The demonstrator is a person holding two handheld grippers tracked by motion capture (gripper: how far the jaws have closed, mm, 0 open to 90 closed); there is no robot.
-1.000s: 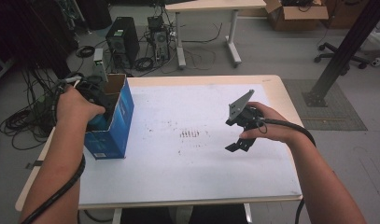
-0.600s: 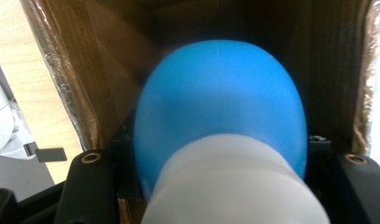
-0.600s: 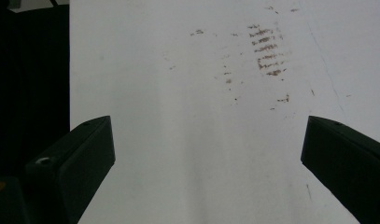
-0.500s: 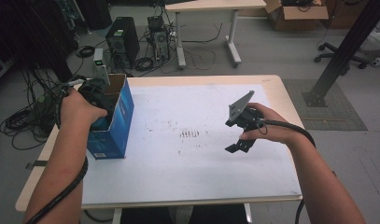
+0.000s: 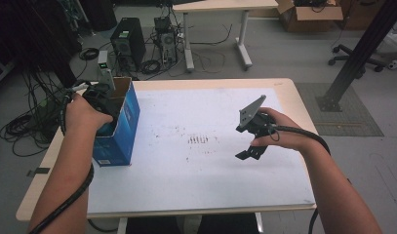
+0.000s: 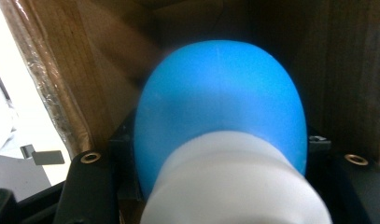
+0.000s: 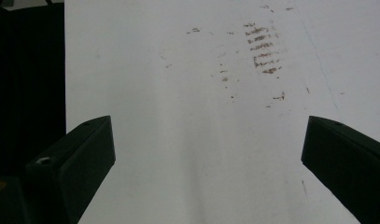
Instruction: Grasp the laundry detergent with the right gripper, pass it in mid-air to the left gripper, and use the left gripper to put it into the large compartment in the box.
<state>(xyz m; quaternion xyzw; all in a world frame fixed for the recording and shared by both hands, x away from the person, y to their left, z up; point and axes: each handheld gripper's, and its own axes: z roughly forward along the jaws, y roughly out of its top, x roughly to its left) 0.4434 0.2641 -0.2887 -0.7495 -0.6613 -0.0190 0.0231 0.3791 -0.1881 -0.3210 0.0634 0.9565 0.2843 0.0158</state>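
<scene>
- One smooth blue bulb with a white neck sits between the left gripper's jaws, which close on its sides — it is down inside the blue box, brown cardboard walls close around it.
- That box stands at the counter's left edge, its top open, the left hand reaching into it.
- Right gripper hangs over the bare white counter with jaws wide apart, nothing between them — only faint brown smudges ahead.
- Much open counter lies between box and right hand.
</scene>
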